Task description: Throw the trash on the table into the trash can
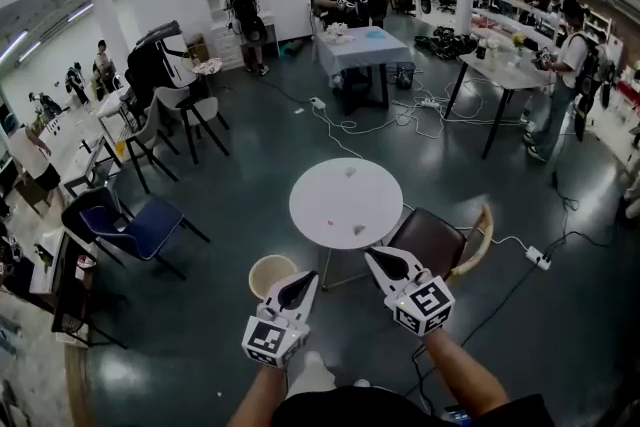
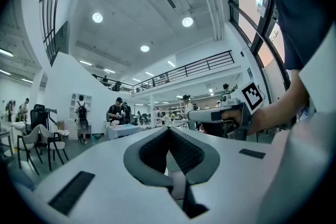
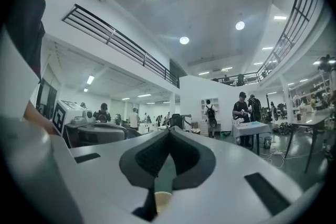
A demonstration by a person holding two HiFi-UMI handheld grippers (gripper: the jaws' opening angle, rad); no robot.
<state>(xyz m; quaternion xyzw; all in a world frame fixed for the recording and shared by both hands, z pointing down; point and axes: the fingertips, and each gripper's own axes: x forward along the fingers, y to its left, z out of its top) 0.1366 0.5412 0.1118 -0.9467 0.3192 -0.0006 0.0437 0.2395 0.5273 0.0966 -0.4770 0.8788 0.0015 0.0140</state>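
A round white table (image 1: 322, 185) stands ahead of me with three small scraps of trash on it: one near the far side (image 1: 351, 171), a pinkish one (image 1: 332, 222) and a pale one (image 1: 359, 230) near the front rim. A beige round trash can (image 1: 271, 274) sits on the floor at the table's front left. My left gripper (image 1: 311, 278) hovers just right of the can, jaws shut and empty (image 2: 169, 129). My right gripper (image 1: 371, 256) is level before the table's front edge, also shut with nothing held (image 3: 169, 131).
A brown chair (image 1: 437, 240) stands right of the table and a blue chair (image 1: 130, 225) at the left. Cables and a power strip (image 1: 538, 258) lie on the dark floor. Farther tables (image 1: 362, 47) with people around them fill the back.
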